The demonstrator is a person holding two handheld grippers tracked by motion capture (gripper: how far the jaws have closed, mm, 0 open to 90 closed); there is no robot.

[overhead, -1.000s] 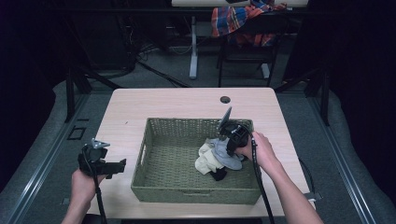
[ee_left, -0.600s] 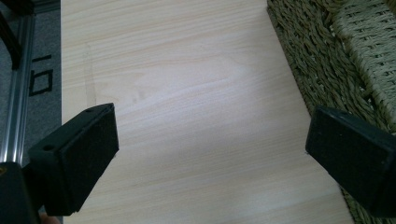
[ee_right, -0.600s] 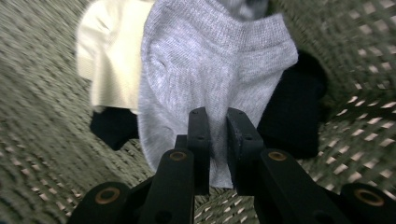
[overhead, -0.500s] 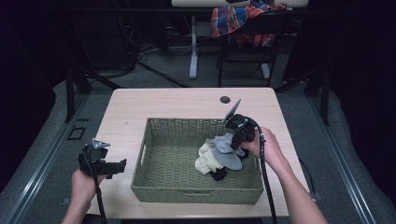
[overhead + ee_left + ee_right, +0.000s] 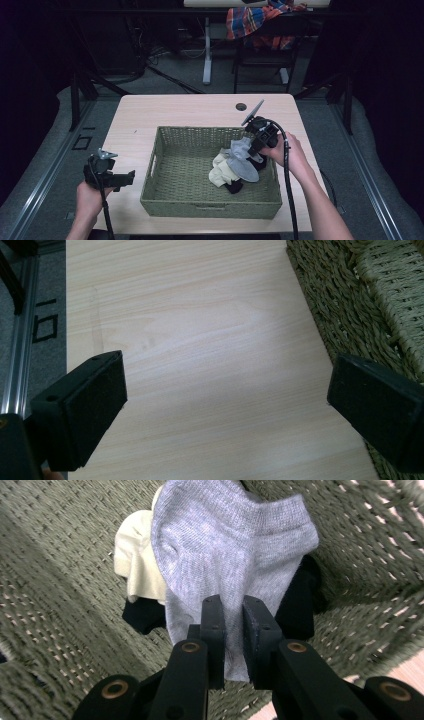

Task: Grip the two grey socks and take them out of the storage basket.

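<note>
One wooden table [image 5: 150, 115] bears one green wicker basket [image 5: 175, 150]. In the basket's right half lie three socks: one grey sock [image 5: 225, 565], one cream sock [image 5: 137, 560] and one black sock [image 5: 297, 610]. The right gripper [image 5: 234, 645] has just closed its jaws, now clamped on the grey sock's edge, the sock hanging over the other two. The left gripper [image 5: 225, 390], jaws wide apart, holds nothing beside the basket. No writing is legible.
</note>
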